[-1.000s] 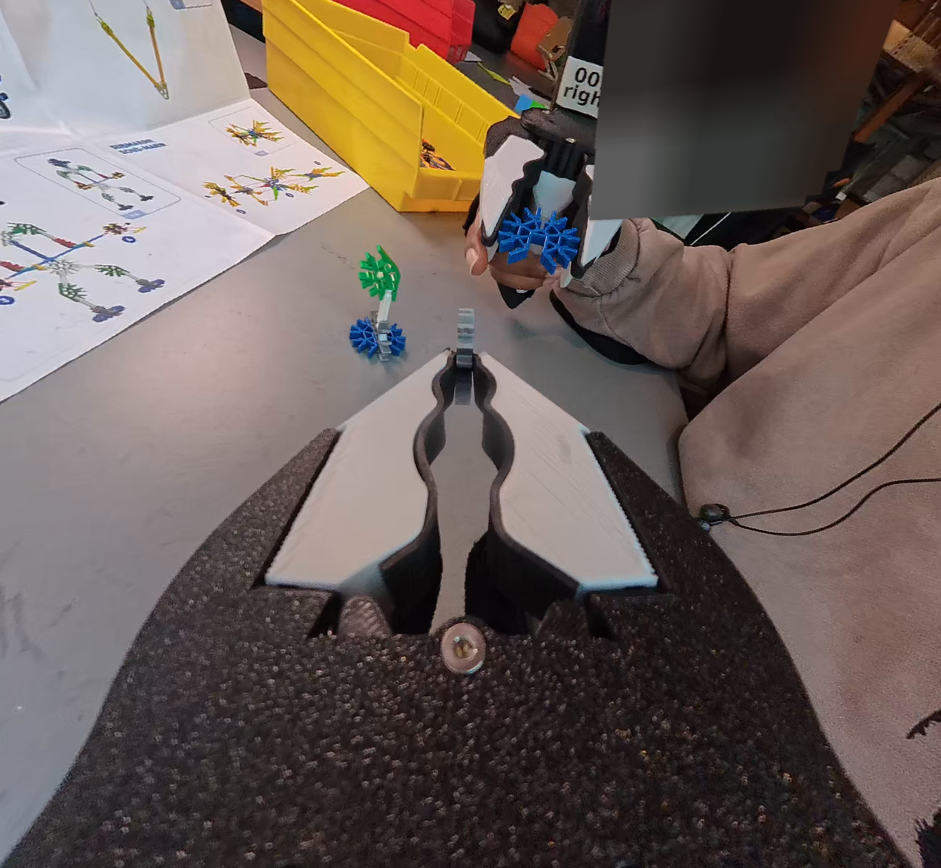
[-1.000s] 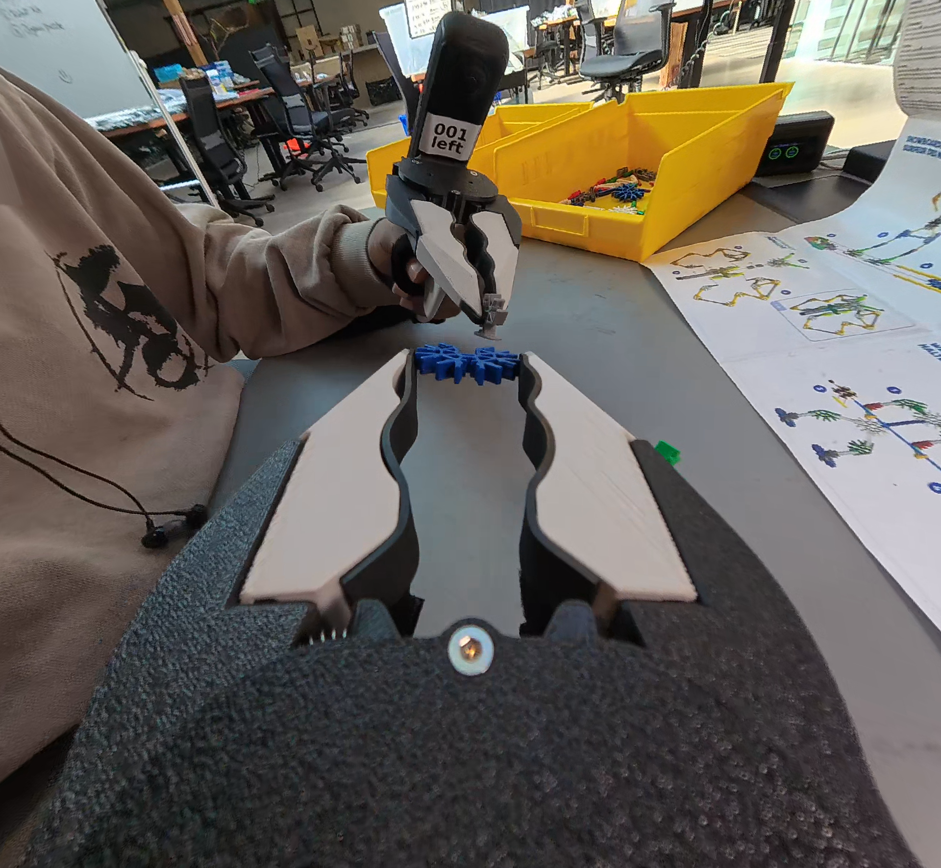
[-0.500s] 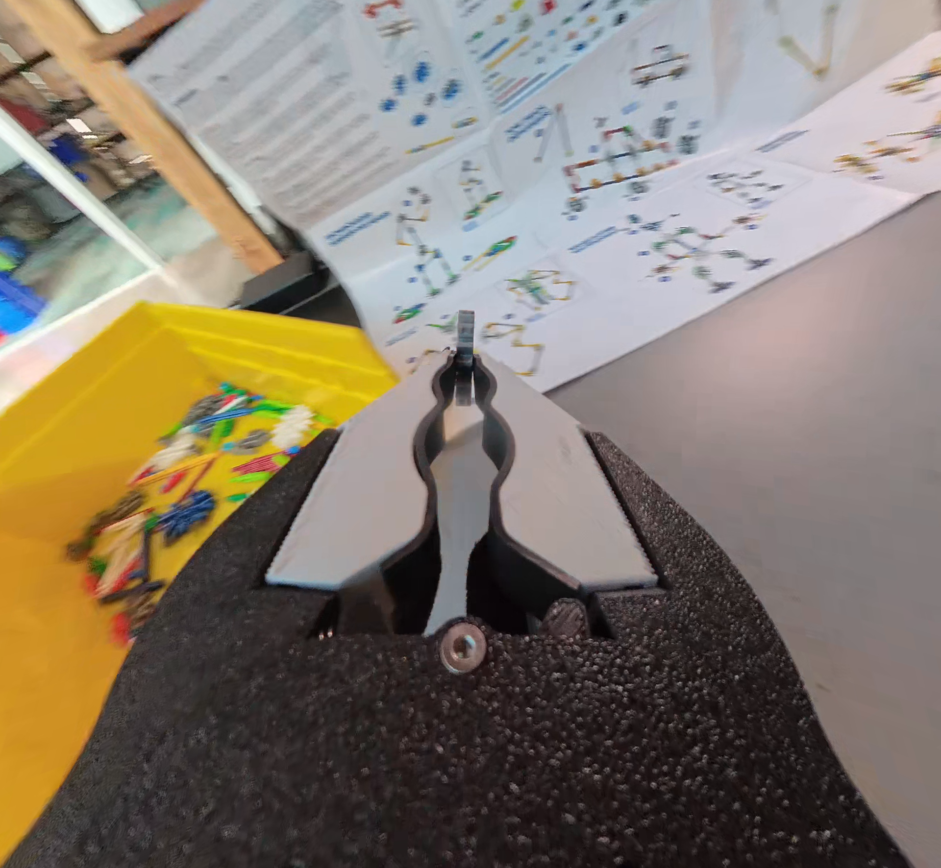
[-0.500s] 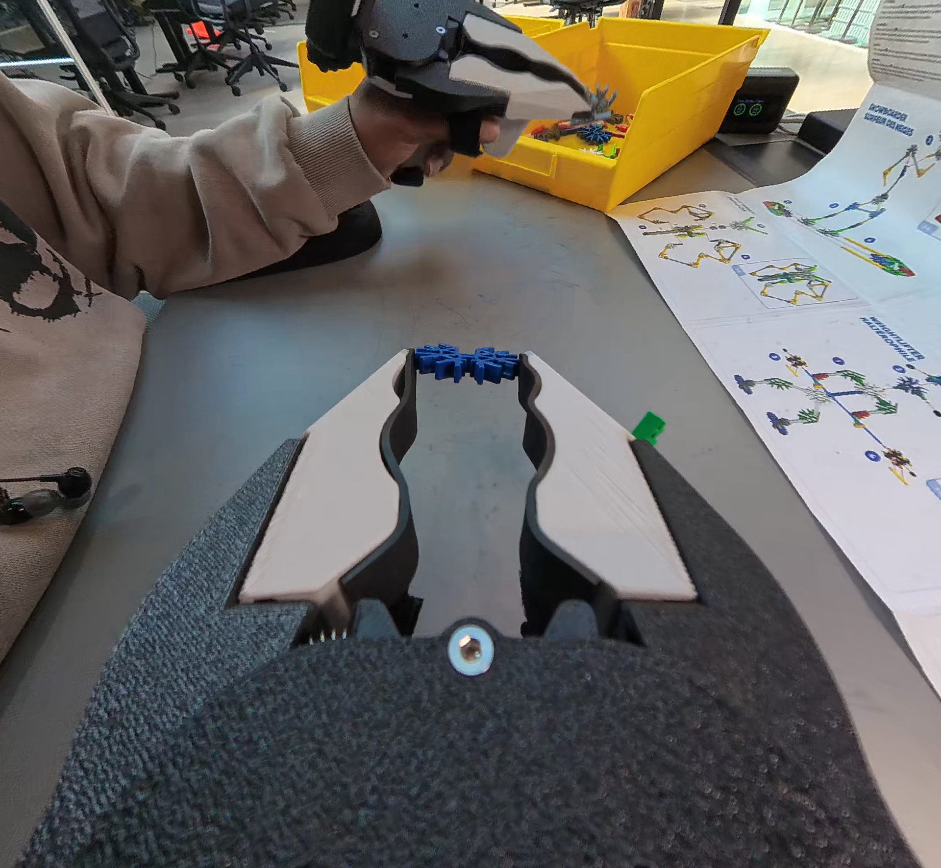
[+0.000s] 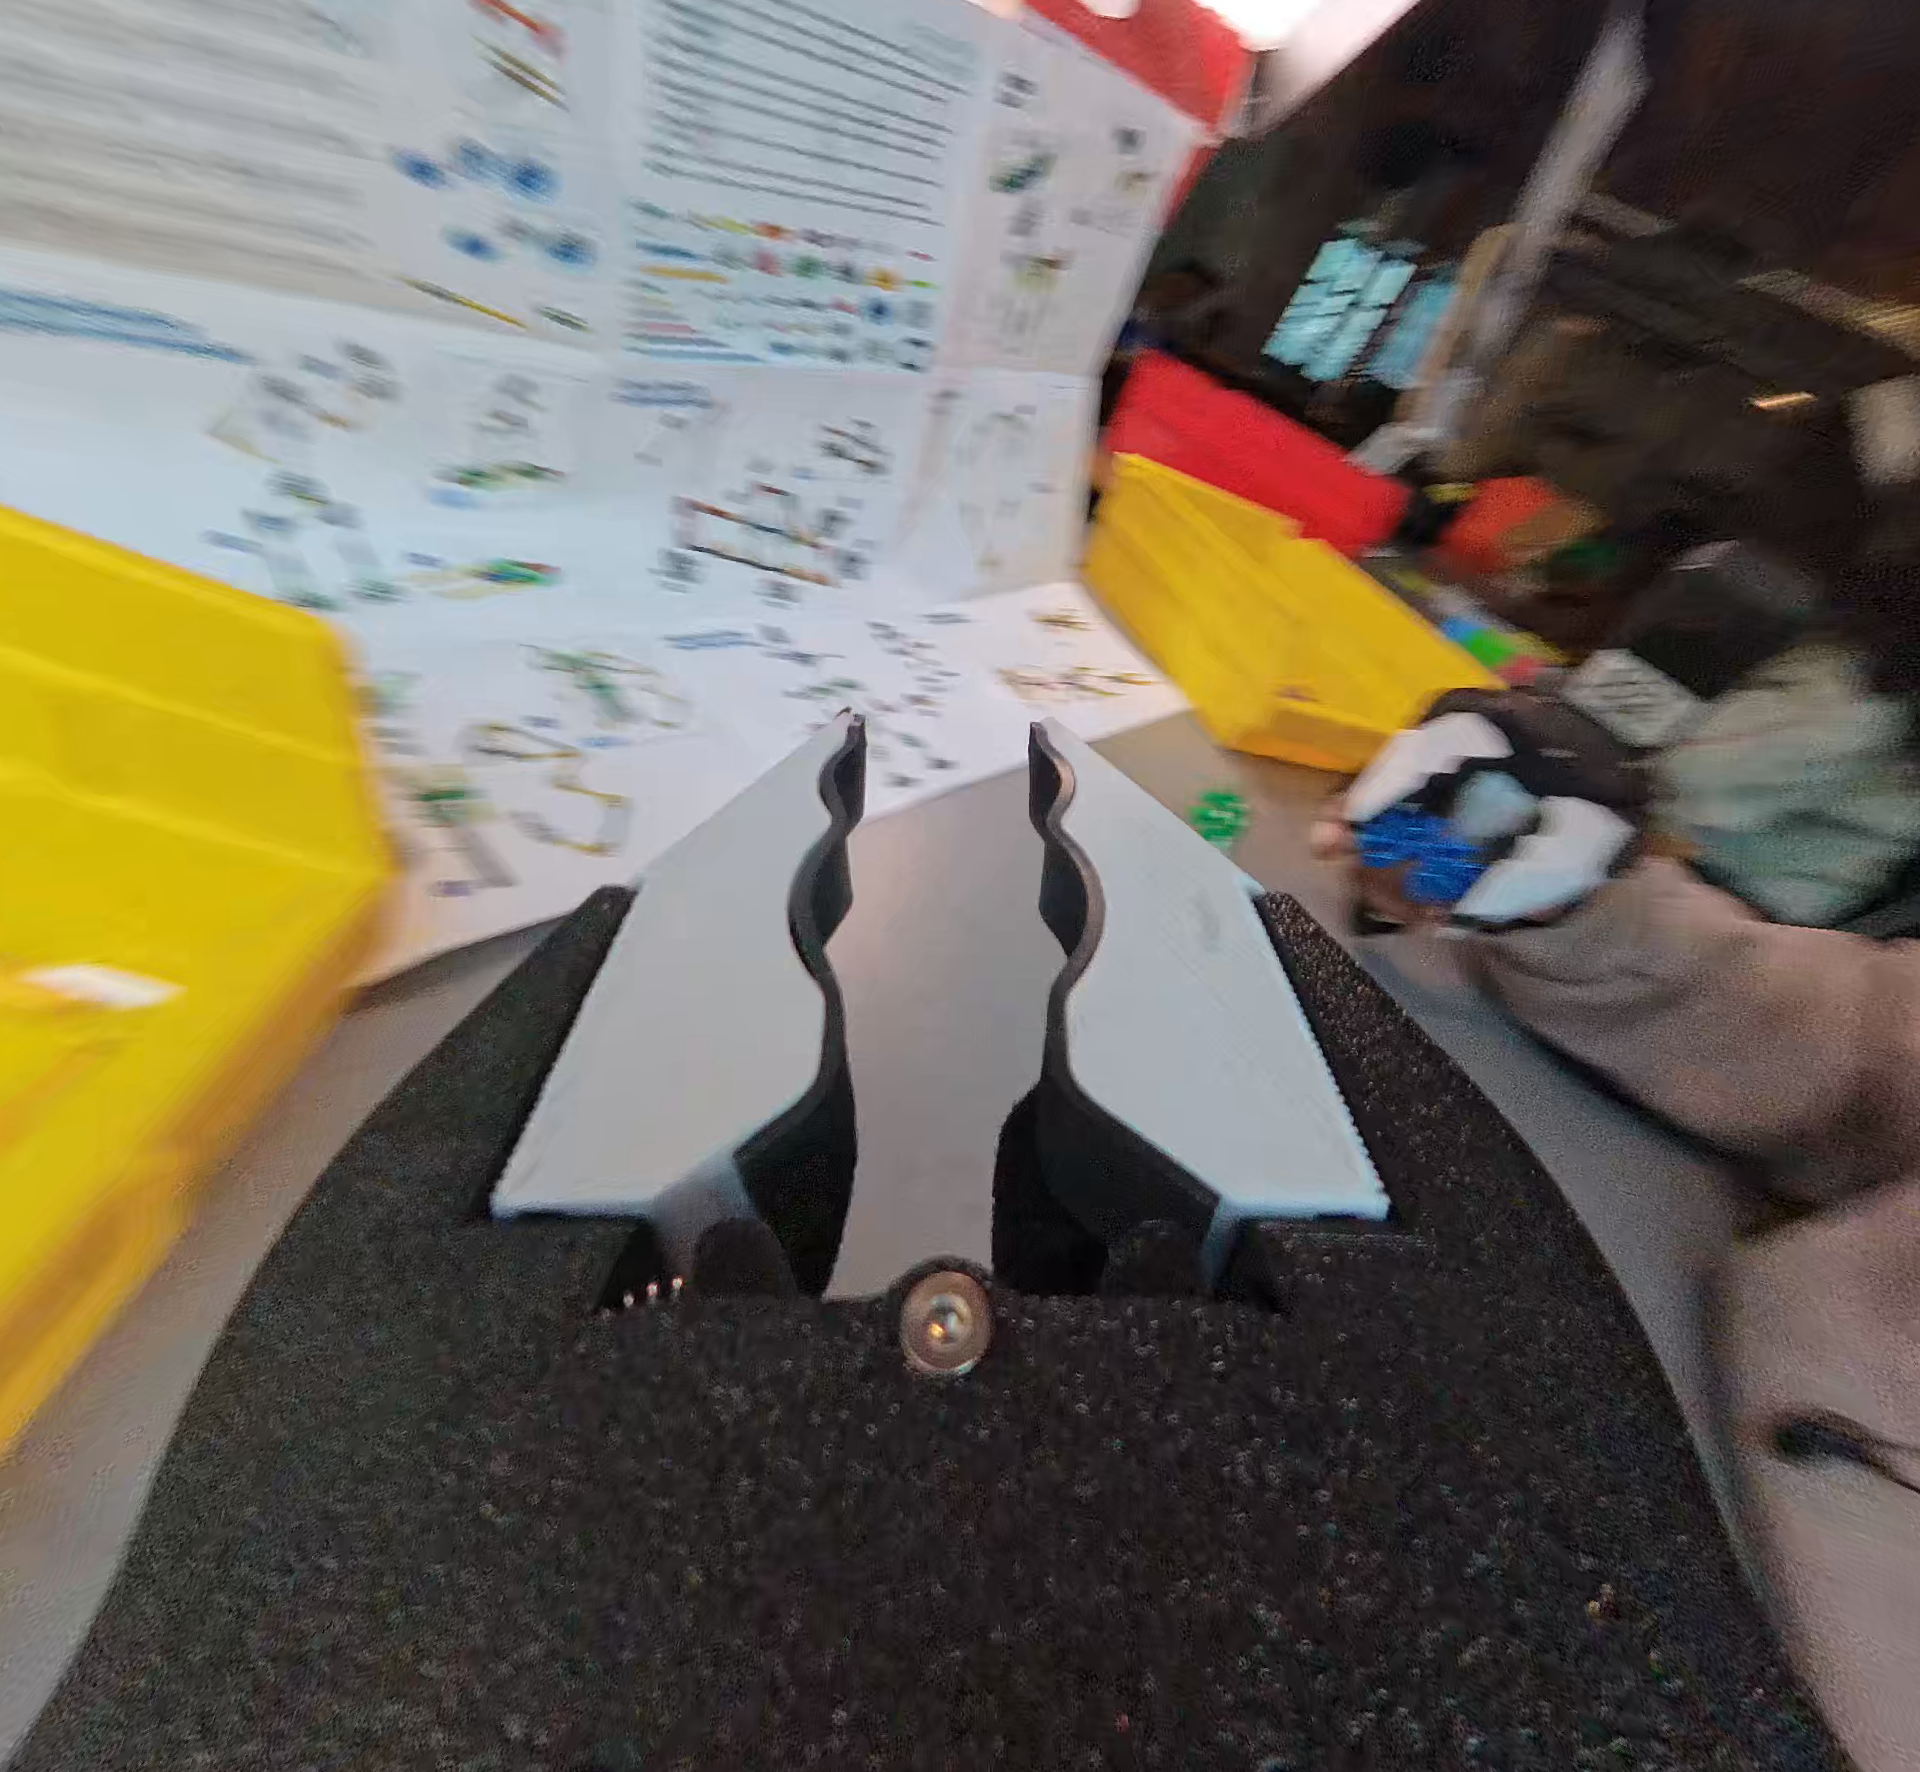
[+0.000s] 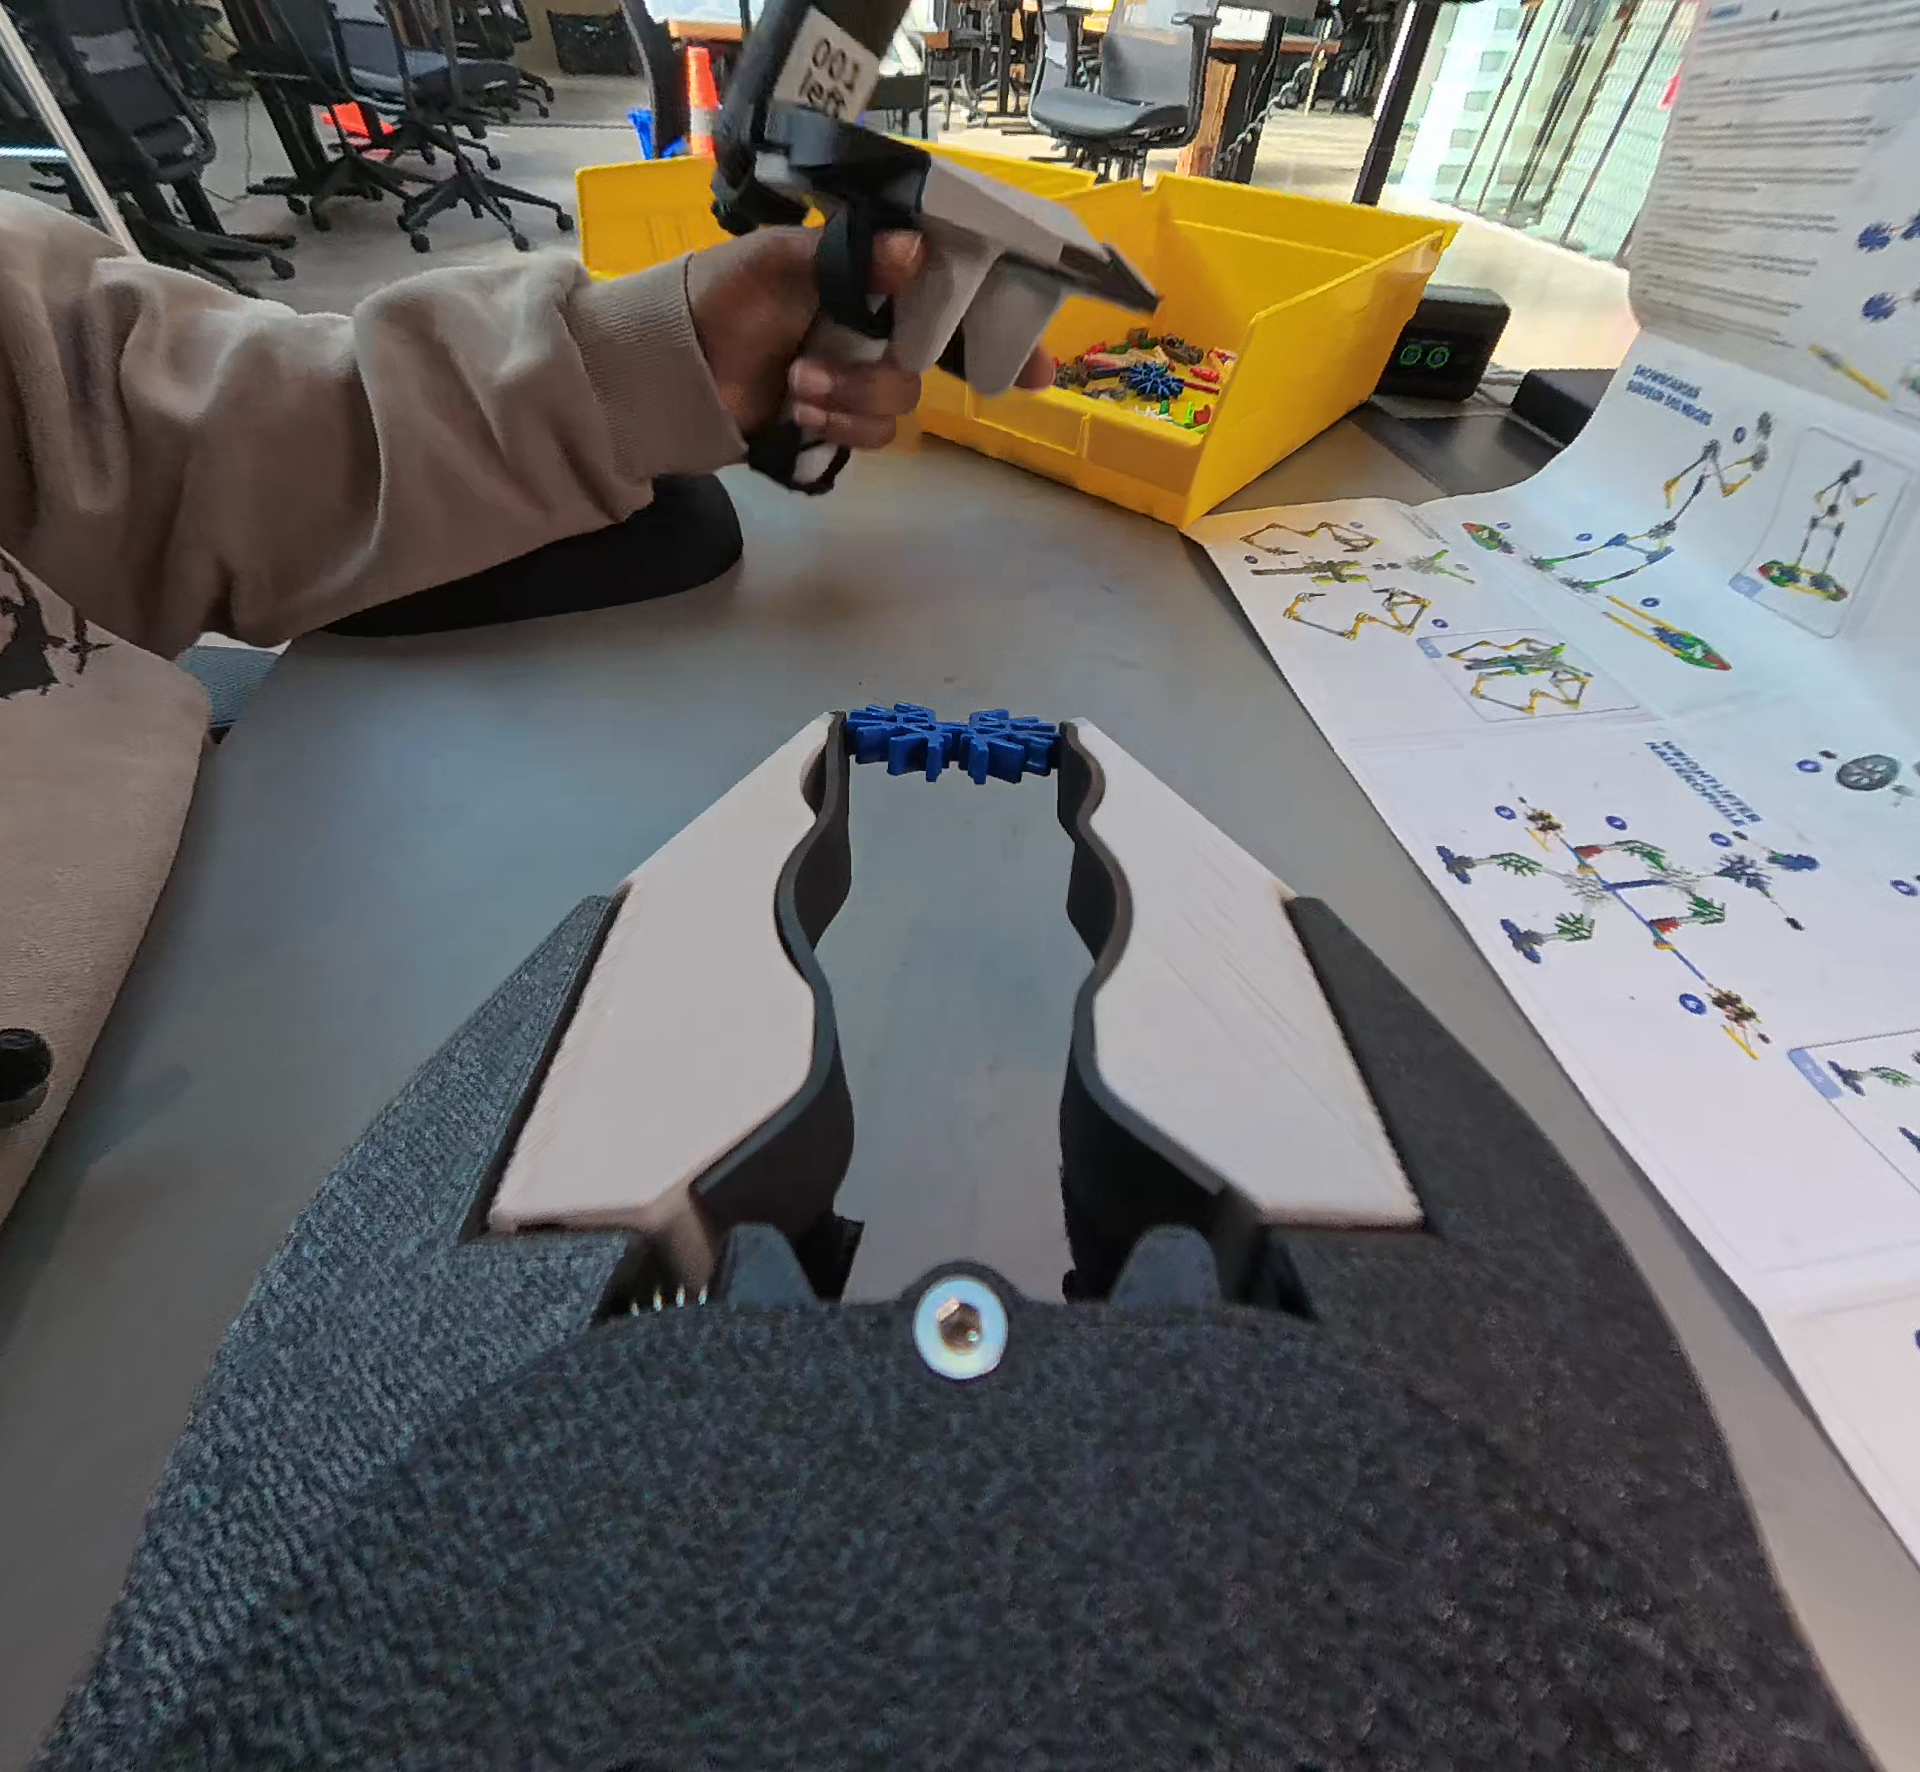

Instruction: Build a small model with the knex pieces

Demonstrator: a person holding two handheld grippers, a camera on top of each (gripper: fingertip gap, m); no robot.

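Left gripper [image 5: 947, 743] spread and empty; right gripper [image 6: 954, 743] clamped on the blue connector pair [image 6: 954, 741].
Held only by the tips, the pair may twist loose.

The left gripper [image 5: 945, 746] is hanging in the air with its jaws parted and nothing between them; a hand [image 6: 805, 351] in a beige sleeve is gripping its handle. The right gripper [image 6: 954, 743] is staying low and level, its jaws pressing on a blue piece [image 6: 951, 740].
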